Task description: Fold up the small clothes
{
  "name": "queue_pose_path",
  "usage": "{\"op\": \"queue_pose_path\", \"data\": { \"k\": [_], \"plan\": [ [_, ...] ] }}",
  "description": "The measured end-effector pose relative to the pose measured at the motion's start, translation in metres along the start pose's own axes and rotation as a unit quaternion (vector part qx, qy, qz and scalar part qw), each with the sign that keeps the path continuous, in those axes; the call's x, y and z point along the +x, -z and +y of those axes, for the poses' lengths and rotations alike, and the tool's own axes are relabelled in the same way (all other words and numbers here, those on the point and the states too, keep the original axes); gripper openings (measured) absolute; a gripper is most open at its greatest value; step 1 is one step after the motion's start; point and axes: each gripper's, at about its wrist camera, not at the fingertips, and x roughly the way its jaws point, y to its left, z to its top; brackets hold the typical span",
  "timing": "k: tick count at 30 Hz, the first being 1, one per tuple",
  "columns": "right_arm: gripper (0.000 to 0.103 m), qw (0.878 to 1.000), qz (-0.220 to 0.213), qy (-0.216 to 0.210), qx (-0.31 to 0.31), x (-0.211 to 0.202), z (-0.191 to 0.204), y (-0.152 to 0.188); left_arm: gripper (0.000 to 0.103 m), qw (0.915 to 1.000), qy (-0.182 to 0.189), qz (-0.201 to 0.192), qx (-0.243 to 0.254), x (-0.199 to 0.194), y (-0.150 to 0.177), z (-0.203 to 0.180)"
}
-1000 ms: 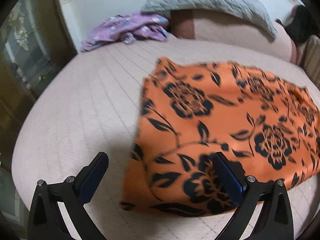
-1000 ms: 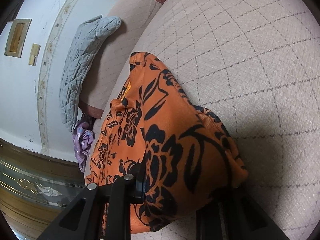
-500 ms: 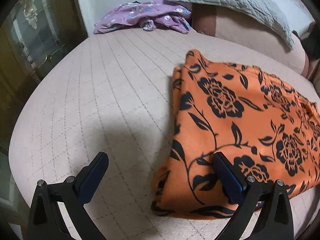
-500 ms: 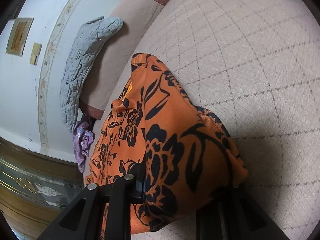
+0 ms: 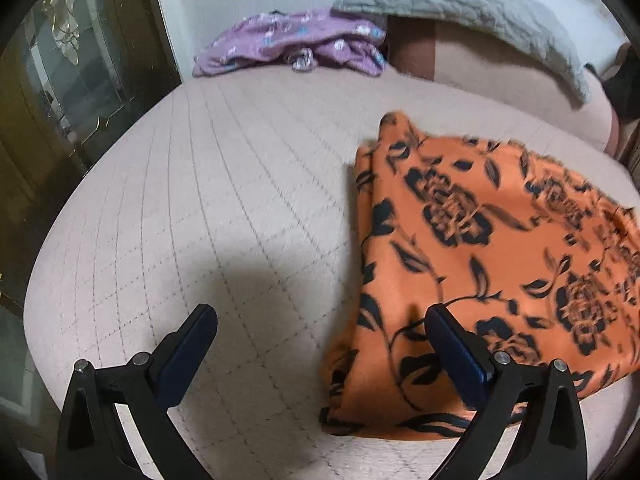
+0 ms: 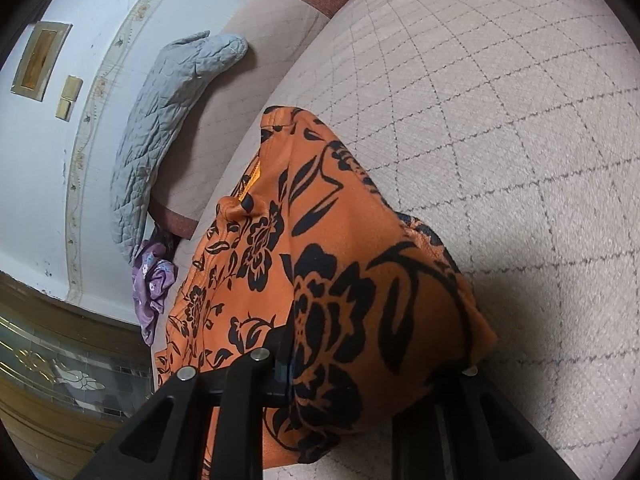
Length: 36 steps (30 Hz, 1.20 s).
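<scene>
Left claw (image 5: 320,354) spread, empty, above bed (image 5: 224,208) beside orange floral garment (image 5: 472,280). Garment lies flat at right side. Right claw (image 6: 376,364) pinching bunched garment edge. Advice: keep pinch firm, lift low, align edges before laying fold.

Quilted beige bed (image 5: 240,200), grey pillow (image 5: 460,0), white wall (image 6: 100,20), glass-fronted cabinet (image 5: 72,60)

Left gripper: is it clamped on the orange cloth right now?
No: the left gripper stands wide open, the orange cloth beside one finger.
</scene>
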Motion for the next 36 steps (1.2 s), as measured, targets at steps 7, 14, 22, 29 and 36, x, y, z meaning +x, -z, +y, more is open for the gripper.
{"op": "queue_pose_path", "data": {
  "k": [7, 14, 22, 29, 36],
  "plan": [
    [0.024, 1.000, 0.001, -0.010, -0.007, -0.002, -0.003, 0.002, 0.103, 0.9977, -0.028, 0.017, 0.059, 0.014, 0.014, -0.030],
    [0.024, 1.000, 0.005, -0.022, -0.006, -0.005, -0.006, 0.003, 0.103, 0.9996, -0.014, -0.015, 0.021, -0.006, 0.005, -0.023],
    [0.024, 1.000, 0.001, -0.021, -0.010, -0.005, -0.006, 0.004, 0.103, 0.9985, -0.011, -0.026, 0.046, -0.006, 0.001, -0.042],
    [0.024, 1.000, 0.005, -0.028, -0.009, -0.006, -0.007, 0.004, 0.103, 0.9981, -0.020, 0.018, 0.054, 0.013, 0.005, -0.055],
    [0.024, 0.999, 0.013, -0.035, -0.010, -0.006, -0.009, 0.002, 0.103, 0.9960, -0.013, -0.054, 0.071, -0.010, 0.001, -0.074]
  ]
}}
